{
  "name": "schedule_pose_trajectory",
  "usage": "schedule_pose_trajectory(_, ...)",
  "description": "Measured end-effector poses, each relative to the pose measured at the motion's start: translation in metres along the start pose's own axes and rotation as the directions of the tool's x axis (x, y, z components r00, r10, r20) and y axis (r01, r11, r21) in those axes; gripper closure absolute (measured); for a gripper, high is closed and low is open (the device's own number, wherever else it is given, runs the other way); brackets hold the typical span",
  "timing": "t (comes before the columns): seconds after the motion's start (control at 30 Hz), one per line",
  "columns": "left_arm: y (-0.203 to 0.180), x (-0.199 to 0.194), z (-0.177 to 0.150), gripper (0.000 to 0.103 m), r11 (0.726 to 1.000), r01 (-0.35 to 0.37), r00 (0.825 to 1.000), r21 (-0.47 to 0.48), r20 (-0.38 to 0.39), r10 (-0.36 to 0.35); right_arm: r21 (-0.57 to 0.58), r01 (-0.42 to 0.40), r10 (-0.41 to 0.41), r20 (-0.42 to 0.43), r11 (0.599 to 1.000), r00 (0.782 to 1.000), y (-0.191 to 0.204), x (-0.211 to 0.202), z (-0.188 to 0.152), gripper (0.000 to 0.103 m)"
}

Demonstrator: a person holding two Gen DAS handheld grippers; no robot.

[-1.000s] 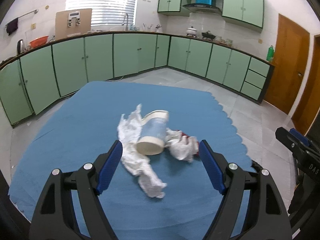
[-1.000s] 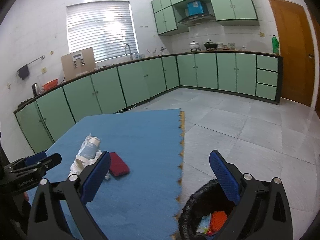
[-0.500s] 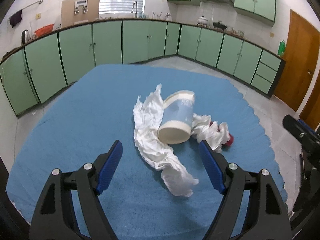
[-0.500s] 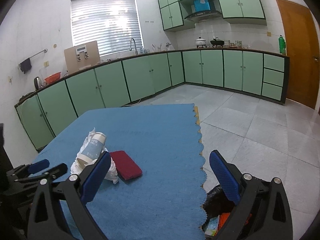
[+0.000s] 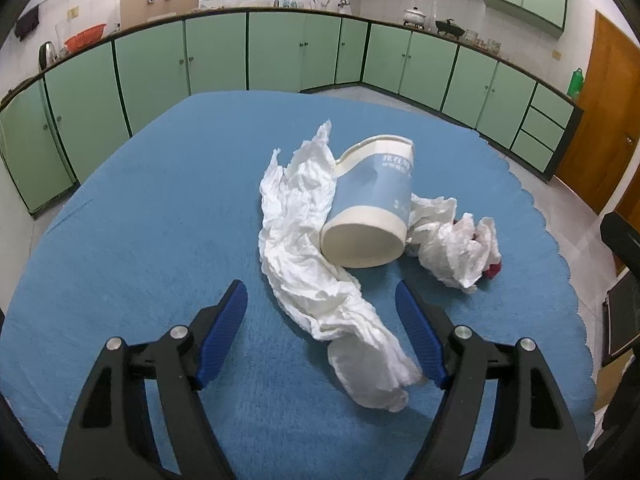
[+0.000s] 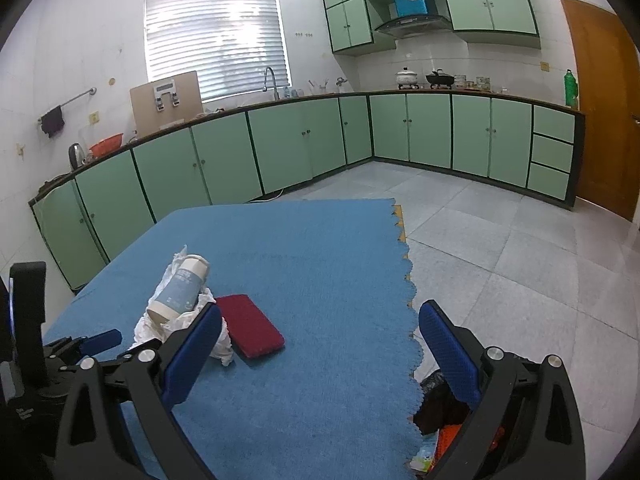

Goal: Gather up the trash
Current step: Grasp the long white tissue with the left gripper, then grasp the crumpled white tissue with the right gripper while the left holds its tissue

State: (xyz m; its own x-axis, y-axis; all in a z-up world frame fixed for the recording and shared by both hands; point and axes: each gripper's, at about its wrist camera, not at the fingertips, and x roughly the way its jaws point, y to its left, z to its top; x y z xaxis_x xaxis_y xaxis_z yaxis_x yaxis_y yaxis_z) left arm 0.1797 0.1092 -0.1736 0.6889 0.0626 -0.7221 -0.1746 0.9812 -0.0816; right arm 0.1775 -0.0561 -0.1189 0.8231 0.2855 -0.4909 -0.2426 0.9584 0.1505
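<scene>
A long crumpled white tissue (image 5: 308, 256) lies on the blue mat (image 5: 160, 220), and its near end runs between the fingers of my left gripper (image 5: 320, 300). Those jaws are closing, and the pads do not press the tissue. A blue and cream paper cup (image 5: 372, 204) lies on its side against the tissue, its base towards me. A second tissue wad (image 5: 460, 240) sits to its right, partly hiding a flat red item (image 6: 250, 330). My right gripper (image 6: 320, 312) hangs open and empty over the mat's right edge, right of the cup (image 6: 180, 292).
A bin lined with a black bag (image 6: 434, 400), with some rubbish inside, stands on the floor below the mat's scalloped right edge (image 6: 408, 280). Green cabinets (image 6: 280, 148) line the far walls, with grey tile floor (image 6: 500, 240) between. A wooden door (image 6: 600, 100) is at the right.
My left gripper has sunk and moved in on the tissue and cup, which now look larger, and its jaws have narrowed a little. The right gripper has shifted slightly, so the bin sits lower in view.
</scene>
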Motion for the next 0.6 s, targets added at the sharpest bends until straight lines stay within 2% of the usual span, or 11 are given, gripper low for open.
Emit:
schedule_pose_trajectory(0.07, 0.002, 0.003, -0.001, 0.036, 1.000, 0.004, 1.000, -0.005, -0.012, -0.004, -0.006, -0.010, 0.010, -0.005, 1.000, 1.000, 0.003, 0.002, 0.001, 0.006)
schedule_pose_trajectory(0.1, 0.004, 0.005, -0.001, 0.043, 1.000, 0.009, 1.000, -0.011, -0.021, -0.009, -0.012, -0.014, 0.014, -0.006, 1.000, 1.000, 0.005, 0.002, 0.001, 0.006)
schedule_pose_trajectory(0.13, 0.005, 0.007, -0.001, 0.055, 1.000, 0.013, 0.999, -0.016, -0.030, -0.014, -0.018, -0.018, 0.018, -0.006, 1.000, 1.000, 0.007, 0.003, 0.001, 0.006)
schedule_pose_trajectory(0.27, 0.015, 0.009, -0.001, 0.080, 0.998, 0.039, 0.998, -0.053, -0.041, -0.041, -0.035, -0.040, 0.040, -0.016, 0.999, 0.999, 0.016, 0.007, 0.001, 0.006)
schedule_pose_trajectory(0.4, 0.023, 0.002, -0.001, 0.087, 0.997, 0.037, 0.999, -0.068, -0.018, -0.039, -0.057, -0.068, 0.067, -0.027, 0.996, 0.997, 0.028, 0.012, 0.002, 0.007)
schedule_pose_trajectory(0.6, 0.039, -0.019, 0.002, 0.088, 0.995, 0.011, 0.999, -0.096, 0.039, -0.007, -0.082, -0.114, 0.110, -0.053, 0.990, 0.993, 0.053, 0.026, 0.001, 0.013)
